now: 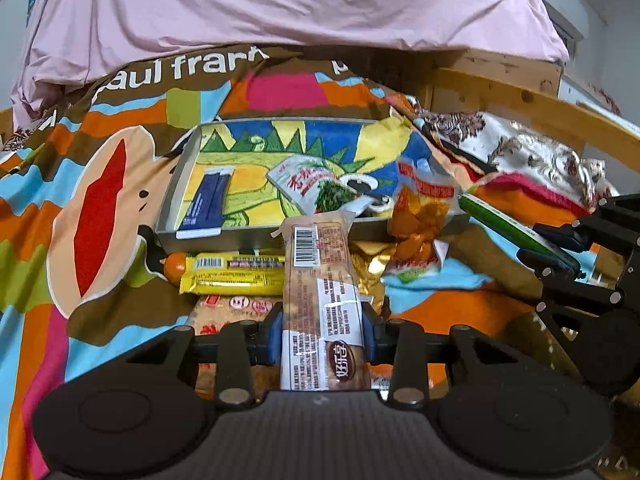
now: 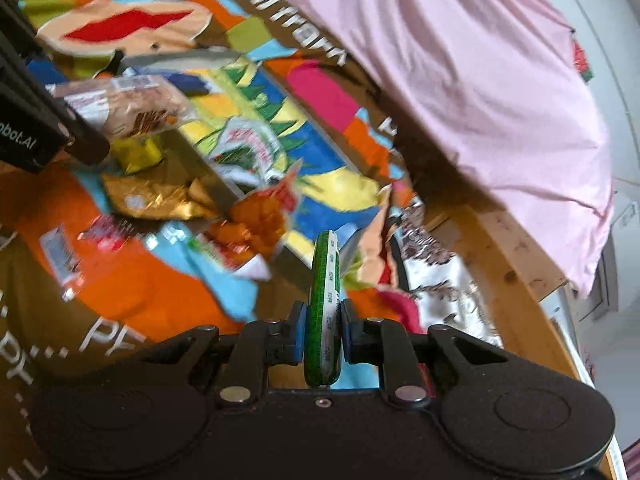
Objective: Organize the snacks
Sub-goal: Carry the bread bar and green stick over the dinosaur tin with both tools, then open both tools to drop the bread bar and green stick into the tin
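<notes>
Jaws of the left gripper [image 1: 322,334] clamp a long brown snack bar [image 1: 320,292] above the bedspread [image 1: 80,300], just before the tray [image 1: 180,184]; those of the right gripper [image 2: 323,340] pinch a green stick pack [image 2: 324,308] beside it.

Your left gripper [image 1: 322,334] is pointing forward and tilted down a bit, blue pads [image 1: 275,336] squeezed in on a long brown snack pack [image 1: 320,304] that runs lengthwise between the fingers. Your right gripper [image 2: 323,338] is rolled over sideways, pads pinched on a thin green stick snack [image 2: 323,308] standing on edge. From the left wrist view the right one sits off at the right edge, near yours but not touching.
</notes>
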Demonstrator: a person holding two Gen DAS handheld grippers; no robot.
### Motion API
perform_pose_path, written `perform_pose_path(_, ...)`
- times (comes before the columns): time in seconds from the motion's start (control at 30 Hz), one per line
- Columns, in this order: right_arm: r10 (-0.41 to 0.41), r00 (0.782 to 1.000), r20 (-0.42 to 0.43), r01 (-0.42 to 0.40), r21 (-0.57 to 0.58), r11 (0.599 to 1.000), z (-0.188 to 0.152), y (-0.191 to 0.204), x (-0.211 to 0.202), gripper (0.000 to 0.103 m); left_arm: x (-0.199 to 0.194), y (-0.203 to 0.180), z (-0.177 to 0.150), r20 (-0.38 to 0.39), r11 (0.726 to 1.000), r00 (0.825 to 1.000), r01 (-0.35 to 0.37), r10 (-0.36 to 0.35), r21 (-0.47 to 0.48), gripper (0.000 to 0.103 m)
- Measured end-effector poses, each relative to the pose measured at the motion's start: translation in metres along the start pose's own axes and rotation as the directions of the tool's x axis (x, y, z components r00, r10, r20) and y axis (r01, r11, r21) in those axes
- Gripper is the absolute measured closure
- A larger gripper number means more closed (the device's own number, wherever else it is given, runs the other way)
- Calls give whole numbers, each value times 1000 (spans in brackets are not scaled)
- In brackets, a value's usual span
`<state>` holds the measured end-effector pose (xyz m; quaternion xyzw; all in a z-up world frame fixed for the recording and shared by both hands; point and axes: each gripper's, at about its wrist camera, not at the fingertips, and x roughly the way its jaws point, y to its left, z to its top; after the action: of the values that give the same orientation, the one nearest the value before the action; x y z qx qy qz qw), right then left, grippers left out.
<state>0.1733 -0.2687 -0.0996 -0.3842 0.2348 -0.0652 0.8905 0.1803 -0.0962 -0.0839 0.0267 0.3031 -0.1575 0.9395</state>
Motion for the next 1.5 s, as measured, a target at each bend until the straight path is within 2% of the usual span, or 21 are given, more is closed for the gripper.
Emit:
perform_pose_path(0.23,-66,990,121,51,128,990,17,-26,18,84,2,8,23,51,999,999,-6,9,-51,62)
perform_pose_path(0.37,-64,979,192,25,198,980,25,-39,44,84,13,18,46,77,996,997,-21,27,-84,62)
perform_pose_path(0.5,-40,975,219,-14,240,971,34,-46,80,84,40,27,74,89,993,995,-37,47,-108,62)
perform_pose_path(0.77,90,979,182,-144,313,939,37,-43,147,84,116,38,118,74,987,995,-61,73,-151,62)
perform_pose_path(1.0,154,979,130,-193,380,905,31,-43,172,84,168,36,121,15,986,995,-92,95,-138,62)
perform_pose_path(1.37,201,976,85,-219,403,889,29,-40,183,84,187,29,109,-15,983,993,-120,119,-136,62)
perform_pose_path(1.5,205,975,83,-221,409,885,28,-42,183,78,189,30,107,-35,981,992,-128,124,-143,62)
